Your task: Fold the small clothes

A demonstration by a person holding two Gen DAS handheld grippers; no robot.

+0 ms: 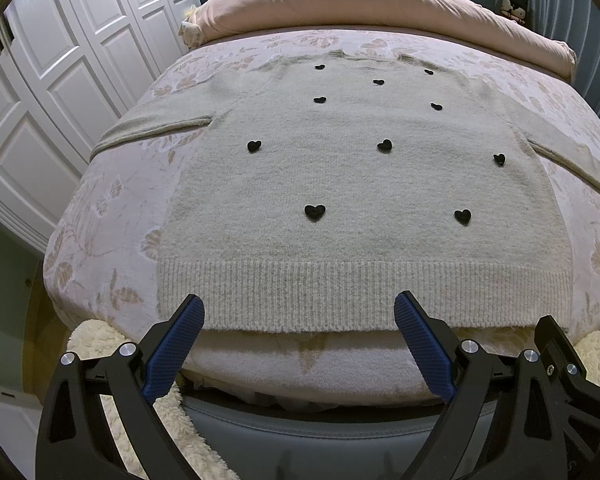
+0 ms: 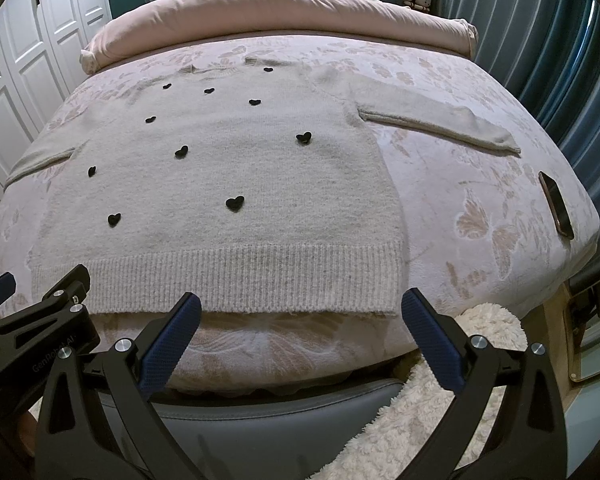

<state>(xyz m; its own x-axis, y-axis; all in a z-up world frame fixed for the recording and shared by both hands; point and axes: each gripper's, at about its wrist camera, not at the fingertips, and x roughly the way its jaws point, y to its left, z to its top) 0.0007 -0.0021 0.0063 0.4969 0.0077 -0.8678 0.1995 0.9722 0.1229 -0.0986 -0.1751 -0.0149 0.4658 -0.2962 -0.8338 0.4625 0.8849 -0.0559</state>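
From the foot of the bed (image 1: 112,208), the folding looks like it has not begun: the cream sweater (image 1: 340,176) with little black hearts lies spread flat, front up, in the middle of the patterned bedspread, its ribbed hem (image 1: 360,292) at 6 o'clock right by the bed's near edge and its neckline off toward 12, just short of the pink duvet (image 1: 380,4) rolled up at the head. Both sleeves are out to the sides, one toward 9 o'clock (image 1: 152,126) and one toward 3 (image 2: 440,124), each angled a little down from the shoulder, neither tucked over the body yet. The left claw (image 1: 299,312) hangs over the hem with its blue pads spread wide, released and gripping nothing; the right claw (image 2: 301,310) sits just beside it at the same edge, likewise wide apart and empty, its span covering the hem's right-hand part. So everything remains, I would judge: sleeves in, sides over, then hem up to the collar. A dark phone (image 2: 556,208) rests near the bed's edge around 3 o'clock, well apart from the sweater, and a fluffy white throw (image 2: 440,400) spills below the mattress at the foot.
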